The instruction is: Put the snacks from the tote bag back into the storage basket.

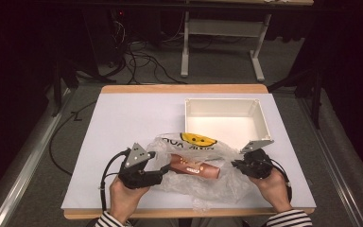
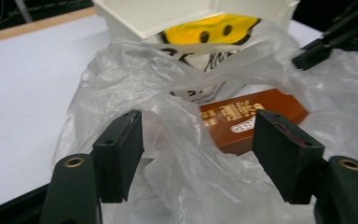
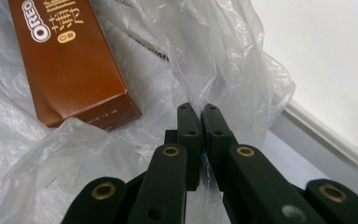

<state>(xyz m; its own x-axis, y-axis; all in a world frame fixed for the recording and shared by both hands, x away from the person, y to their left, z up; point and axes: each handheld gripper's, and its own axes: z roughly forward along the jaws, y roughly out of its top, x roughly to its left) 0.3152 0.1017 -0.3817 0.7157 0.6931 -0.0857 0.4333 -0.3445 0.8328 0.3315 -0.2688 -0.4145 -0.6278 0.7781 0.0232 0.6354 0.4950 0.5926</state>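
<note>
Roughly midway, by the look of it: on the table (image 1: 123, 118) the white tray (image 1: 263, 124) sits w/ nothing in it, and the plastic bag (image 1: 208, 182) lies crumpled just in front w/ the brown Oreo box (image 1: 194, 168) inside, yet to come out. Box lies flat, long axis left-right, one end toward each gripper. Right gripper (image 3: 201, 116) fingers pinch bag film; left gripper (image 2: 198, 149) fingers stand wide, film loose between.

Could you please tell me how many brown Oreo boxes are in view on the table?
1. The brown Oreo box lies inside the clear plastic bag near the table's front edge; the crumpled bag could hide others.
</note>
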